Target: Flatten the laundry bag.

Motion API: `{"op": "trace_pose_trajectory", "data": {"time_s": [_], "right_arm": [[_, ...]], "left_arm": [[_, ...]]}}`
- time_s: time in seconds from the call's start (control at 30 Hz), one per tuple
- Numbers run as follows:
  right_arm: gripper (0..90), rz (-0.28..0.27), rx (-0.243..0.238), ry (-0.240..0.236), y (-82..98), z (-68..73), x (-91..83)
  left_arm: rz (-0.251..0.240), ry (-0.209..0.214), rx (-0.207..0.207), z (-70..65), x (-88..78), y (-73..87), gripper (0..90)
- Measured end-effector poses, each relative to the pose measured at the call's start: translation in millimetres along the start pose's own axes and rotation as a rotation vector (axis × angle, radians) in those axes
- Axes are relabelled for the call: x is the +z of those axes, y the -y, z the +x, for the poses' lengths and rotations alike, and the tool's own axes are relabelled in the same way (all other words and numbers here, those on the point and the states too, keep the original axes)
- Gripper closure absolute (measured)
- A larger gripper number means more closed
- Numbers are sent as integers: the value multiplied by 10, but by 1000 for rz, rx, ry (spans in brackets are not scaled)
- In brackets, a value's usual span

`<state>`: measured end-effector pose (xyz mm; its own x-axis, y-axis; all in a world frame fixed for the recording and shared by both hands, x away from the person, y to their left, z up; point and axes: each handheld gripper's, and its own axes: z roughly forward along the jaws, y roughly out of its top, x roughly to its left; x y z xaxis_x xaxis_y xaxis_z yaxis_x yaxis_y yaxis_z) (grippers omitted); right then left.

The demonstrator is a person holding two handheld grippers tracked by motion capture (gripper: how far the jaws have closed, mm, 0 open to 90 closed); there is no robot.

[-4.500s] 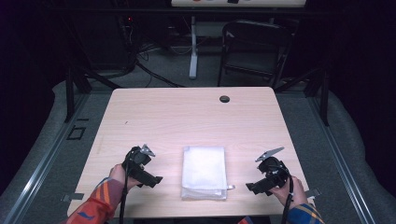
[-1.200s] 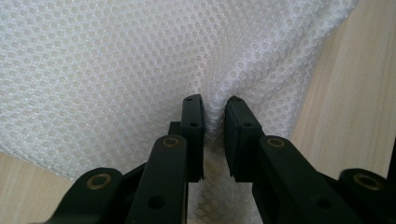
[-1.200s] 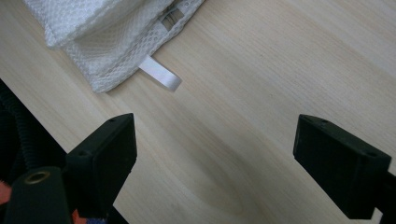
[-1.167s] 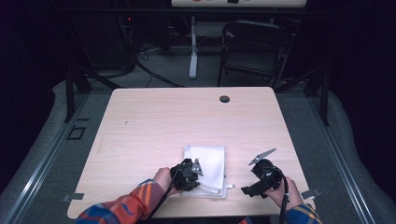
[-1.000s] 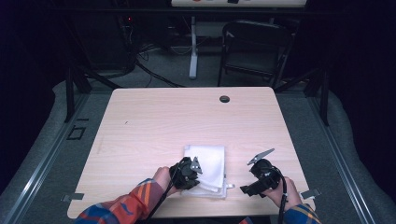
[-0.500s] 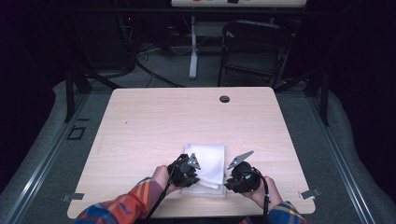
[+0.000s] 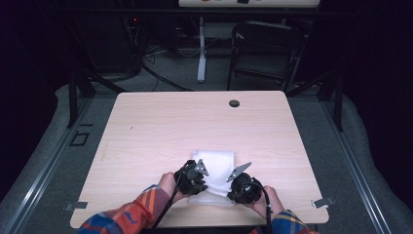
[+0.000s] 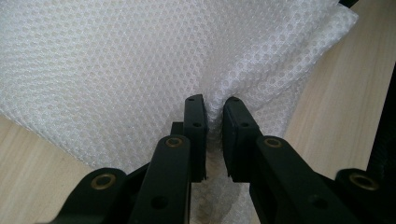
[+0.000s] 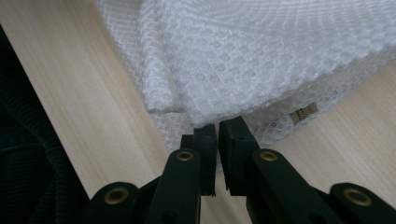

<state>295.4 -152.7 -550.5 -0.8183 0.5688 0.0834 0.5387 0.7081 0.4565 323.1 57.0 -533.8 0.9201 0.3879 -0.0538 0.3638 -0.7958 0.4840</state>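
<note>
Folded white mesh fabric bag lying flat near the table's front edge, long axis running away from the person, near end between the two hands. Left gripper clamped on a pinch of the mesh at the near left corner, jaws nearly together. Right gripper at the near right corner, jaws just closed, thin edge of mesh nipped between them; small metal zipper pull just beside. Light wooden table bare around; round black grommet well apart. Nothing obstructing a lift or unfolding.
</note>
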Motion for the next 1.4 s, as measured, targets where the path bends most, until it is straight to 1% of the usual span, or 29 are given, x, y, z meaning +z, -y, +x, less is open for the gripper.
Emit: {"op": "trace_pose_trajectory", "data": {"time_s": [0.07,0.2,0.23,0.37,0.4,0.43,0.53,0.67,0.7,0.87,0.9,0.93,0.97,1.07,1.1,1.2,1.37,1.4], "right_arm": [[879,-8,-5,4,10,0,38],[881,-18,-13,9,6,4,50],[881,-20,-15,17,7,11,50],[882,-31,-20,17,15,19,58],[882,-29,-24,13,15,15,56],[882,-34,-19,14,21,15,58],[882,-28,-27,13,24,5,49],[881,-32,-33,6,23,12,54],[882,-39,-27,9,26,17,58],[882,-34,-37,3,31,3,52],[882,-36,-38,2,32,3,53],[882,-36,-38,2,33,3,53],[882,-46,-29,5,37,11,59],[882,-47,-29,5,37,12,60],[882,-47,-29,5,37,12,60],[882,-45,-39,10,36,12,58],[882,-40,-42,14,37,10,54],[882,-50,-35,10,42,8,60]], "left_arm": [[-3,-5,-1,6,-4,2,810],[-18,2,-19,37,-23,14,810],[-22,1,-21,41,-30,14,810],[-31,-3,-22,47,-53,7,810],[-30,-1,-22,51,-58,5,809],[-31,3,-25,54,-61,3,809],[-34,1,-35,68,-74,-6,809],[-40,-7,-36,92,-108,-20,808],[-43,-8,-41,96,-117,-23,807],[-62,-14,-53,128,-154,-38,805],[-68,-10,-62,145,-164,-46,805],[-67,-12,-58,158,-168,-49,804],[-64,-10,-59,165,-171,-53,804],[-68,-9,-68,171,-171,-59,804],[-66,-14,-61,181,-176,-65,804],[-70,-11,-70,197,-191,-91,802],[-76,-21,-69,231,-216,-132,802],[-80,-17,-79,233,-218,-140,802]]}}
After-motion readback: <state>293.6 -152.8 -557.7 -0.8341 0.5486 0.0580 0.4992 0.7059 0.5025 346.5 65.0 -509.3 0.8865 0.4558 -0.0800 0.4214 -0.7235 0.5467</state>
